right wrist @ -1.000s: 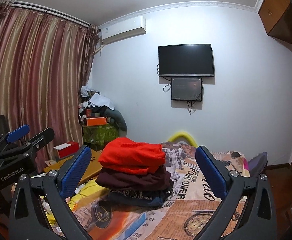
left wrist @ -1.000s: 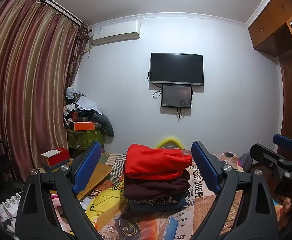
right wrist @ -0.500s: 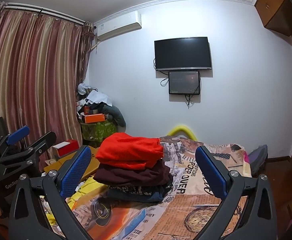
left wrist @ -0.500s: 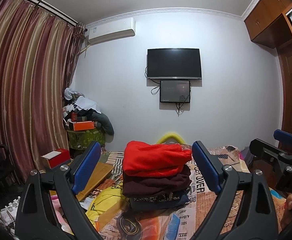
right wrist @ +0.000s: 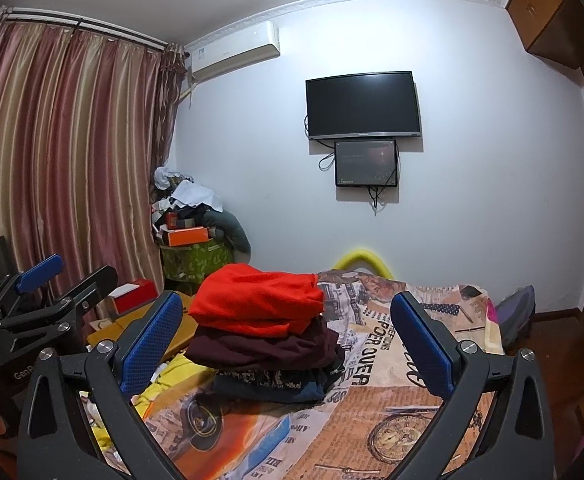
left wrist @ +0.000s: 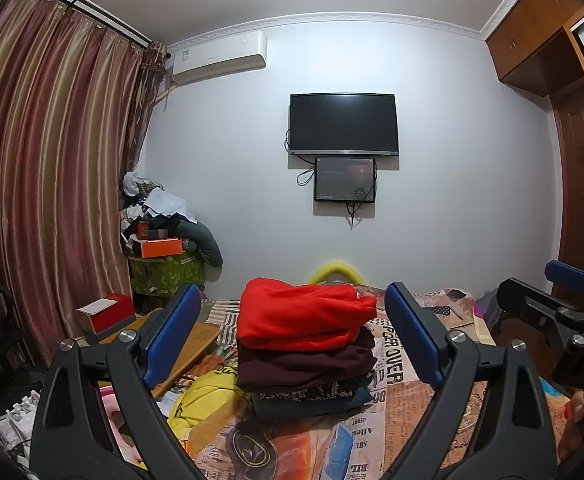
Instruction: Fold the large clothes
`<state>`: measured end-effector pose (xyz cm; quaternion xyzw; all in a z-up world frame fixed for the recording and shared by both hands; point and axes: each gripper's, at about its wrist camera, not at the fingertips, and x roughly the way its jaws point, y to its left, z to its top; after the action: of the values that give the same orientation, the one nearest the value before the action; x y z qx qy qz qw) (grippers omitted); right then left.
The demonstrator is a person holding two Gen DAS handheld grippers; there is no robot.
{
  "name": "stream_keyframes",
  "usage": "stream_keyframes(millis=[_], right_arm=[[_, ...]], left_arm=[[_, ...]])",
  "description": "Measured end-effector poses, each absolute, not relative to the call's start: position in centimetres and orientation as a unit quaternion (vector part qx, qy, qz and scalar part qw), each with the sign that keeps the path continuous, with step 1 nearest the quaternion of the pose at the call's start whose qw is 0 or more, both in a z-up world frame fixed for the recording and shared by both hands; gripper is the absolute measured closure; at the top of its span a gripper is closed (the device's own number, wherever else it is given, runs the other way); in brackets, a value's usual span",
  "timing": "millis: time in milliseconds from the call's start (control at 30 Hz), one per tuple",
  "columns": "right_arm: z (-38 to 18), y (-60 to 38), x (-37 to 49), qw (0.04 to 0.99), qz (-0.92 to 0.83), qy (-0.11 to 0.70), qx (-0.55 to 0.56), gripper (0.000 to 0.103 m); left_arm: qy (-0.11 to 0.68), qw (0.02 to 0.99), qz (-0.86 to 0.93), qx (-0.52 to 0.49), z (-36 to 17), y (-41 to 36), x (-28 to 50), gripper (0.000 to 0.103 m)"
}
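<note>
A stack of folded clothes sits on the bed: a red garment (left wrist: 304, 316) on top, a dark maroon one (left wrist: 304, 366) under it, patterned and navy ones at the bottom. The stack also shows in the right wrist view (right wrist: 258, 302). My left gripper (left wrist: 292, 338) is open and empty, held back from the stack with its blue pads either side of it in view. My right gripper (right wrist: 288, 344) is open and empty too, to the right of the left one. A yellow garment (left wrist: 208, 400) lies crumpled left of the stack.
The bed has a newspaper-print cover (right wrist: 376, 412). A wooden board (left wrist: 192, 340) and a red box (left wrist: 108, 312) lie at the left. A cluttered pile (left wrist: 160, 232) stands in the corner by the curtains (left wrist: 52, 200). A TV (left wrist: 342, 124) hangs on the wall. A wardrobe (left wrist: 580, 160) is at the right.
Both grippers have tilted up a little and the views have shifted slightly. The stack has not moved. Both grippers stay open.
</note>
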<state>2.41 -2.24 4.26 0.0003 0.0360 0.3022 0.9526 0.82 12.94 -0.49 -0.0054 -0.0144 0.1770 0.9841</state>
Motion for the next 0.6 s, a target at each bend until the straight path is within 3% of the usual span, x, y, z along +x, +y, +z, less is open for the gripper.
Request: stream_keyframes(millis=[600], right_arm=[[4.56,-1.95,2.65,0.953,0.301,0.035,-0.003,0.000]], left_arm=[[-0.002,0.987,0.161,-0.018,-0.71,13.01,1.52,0.009]])
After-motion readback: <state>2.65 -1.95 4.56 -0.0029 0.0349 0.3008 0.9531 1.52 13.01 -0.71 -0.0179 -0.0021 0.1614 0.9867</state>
